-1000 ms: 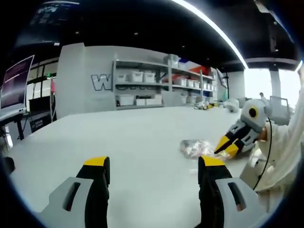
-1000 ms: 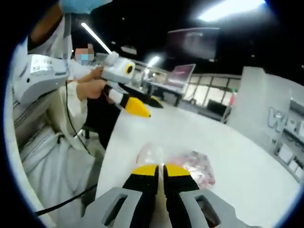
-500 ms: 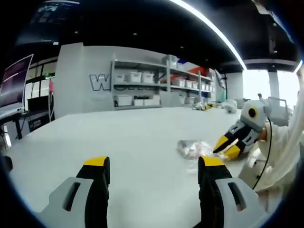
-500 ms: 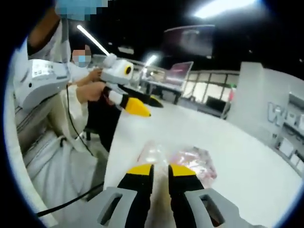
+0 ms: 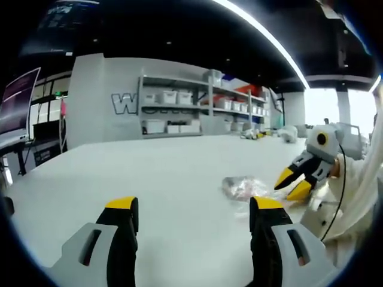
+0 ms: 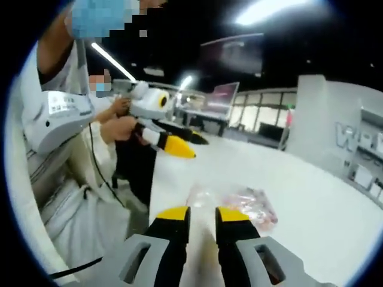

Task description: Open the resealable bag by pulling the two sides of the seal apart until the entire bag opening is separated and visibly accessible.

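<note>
A small clear plastic bag with pinkish bits inside point(image 6: 242, 203) lies flat on the big white table point(image 5: 179, 173), close to the person's edge. The right gripper point(image 6: 202, 216) sits just over the bag's near end, with its yellow tips a little apart and holding nothing. The left gripper point(image 5: 194, 206) is farther off, its jaws wide apart, and the bag is ahead of it and off to its right. So the right one is nearer.
</note>
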Motion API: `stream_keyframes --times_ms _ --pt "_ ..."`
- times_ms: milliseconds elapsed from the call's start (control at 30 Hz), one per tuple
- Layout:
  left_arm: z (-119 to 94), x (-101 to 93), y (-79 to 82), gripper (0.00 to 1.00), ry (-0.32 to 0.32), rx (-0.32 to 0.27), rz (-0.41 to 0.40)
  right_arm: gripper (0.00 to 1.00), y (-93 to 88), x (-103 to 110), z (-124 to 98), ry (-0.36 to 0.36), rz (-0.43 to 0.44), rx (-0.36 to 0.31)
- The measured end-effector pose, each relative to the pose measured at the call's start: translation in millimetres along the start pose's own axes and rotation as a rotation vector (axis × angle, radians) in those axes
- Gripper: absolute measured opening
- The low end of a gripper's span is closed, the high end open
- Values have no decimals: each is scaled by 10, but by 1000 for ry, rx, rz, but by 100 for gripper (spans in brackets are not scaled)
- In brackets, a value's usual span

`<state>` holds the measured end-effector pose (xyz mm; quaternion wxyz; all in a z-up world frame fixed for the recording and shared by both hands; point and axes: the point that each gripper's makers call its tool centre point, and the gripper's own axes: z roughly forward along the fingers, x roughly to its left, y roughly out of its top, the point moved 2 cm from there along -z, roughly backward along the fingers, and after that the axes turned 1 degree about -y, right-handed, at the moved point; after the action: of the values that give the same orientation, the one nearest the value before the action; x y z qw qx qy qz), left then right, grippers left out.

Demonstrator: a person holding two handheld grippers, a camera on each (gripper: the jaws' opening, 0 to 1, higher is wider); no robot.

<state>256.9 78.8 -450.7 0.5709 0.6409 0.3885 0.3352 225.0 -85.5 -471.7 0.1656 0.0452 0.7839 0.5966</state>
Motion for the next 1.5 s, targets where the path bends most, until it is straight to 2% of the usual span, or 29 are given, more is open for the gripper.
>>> stream_keyframes --times_ms 200,400,533,600,900,1067,1200,1500 --pt "-9 4 -17 75 3 2 -5 17 58 -2 -23 -17 34 -15" --pt "-9 -1 -22 75 0 0 -7 18 65 91 -6 -17 59 -12" --pt "-10 -11 -28 75 -1 0 -8 19 146 101 37 -53 65 -13" --pt "-14 -15 -29 75 -2 -1 -9 19 187 80 69 -83 49 -13" --pt "-45 -15 -38 75 1 -6 -14 19 225 115 241 -116 -40 37" --pt "-37 -20 -54 75 -3 -3 -17 18 195 145 350 -137 -174 105" --pt "-42 -19 -58 75 -3 -5 -22 18 192 182 391 -134 -195 116" --pt "-48 -7 -64 75 0 -4 -25 15 154 121 423 -161 -252 150"
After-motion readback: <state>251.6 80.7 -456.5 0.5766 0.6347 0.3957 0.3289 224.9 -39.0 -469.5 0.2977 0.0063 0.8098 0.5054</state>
